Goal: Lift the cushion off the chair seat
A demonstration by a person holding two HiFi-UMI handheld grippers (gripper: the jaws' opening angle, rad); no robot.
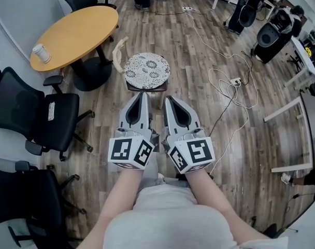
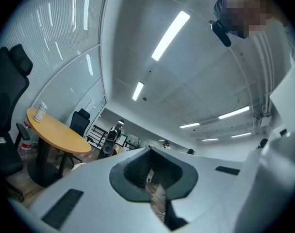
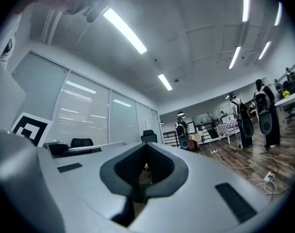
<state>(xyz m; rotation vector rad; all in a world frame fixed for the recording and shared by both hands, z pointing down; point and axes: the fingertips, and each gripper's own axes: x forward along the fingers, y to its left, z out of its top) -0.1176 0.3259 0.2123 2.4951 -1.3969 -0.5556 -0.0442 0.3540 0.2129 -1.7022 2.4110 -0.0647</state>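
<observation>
A round cushion (image 1: pixel 147 70) with a white-and-dark lace pattern lies on a small round seat, just ahead of me in the head view. My left gripper (image 1: pixel 142 94) and right gripper (image 1: pixel 167 97) are held side by side, pointing at the cushion's near edge. Their tips stop just short of that edge and do not touch it. Both stand shut with nothing between the jaws. In the left gripper view the left gripper (image 2: pixel 149 152) aims slightly upward at the ceiling and room. The right gripper (image 3: pixel 146 146) in its own view does likewise. Neither gripper view shows the cushion clearly.
A round wooden table (image 1: pixel 74 32) with a white cup (image 1: pixel 42 53) stands to the left of the seat. Black office chairs (image 1: pixel 48 113) line the left side. White cables and a power strip (image 1: pixel 235 81) lie on the floor at right. Speakers on stands (image 1: pixel 271 32) stand far right.
</observation>
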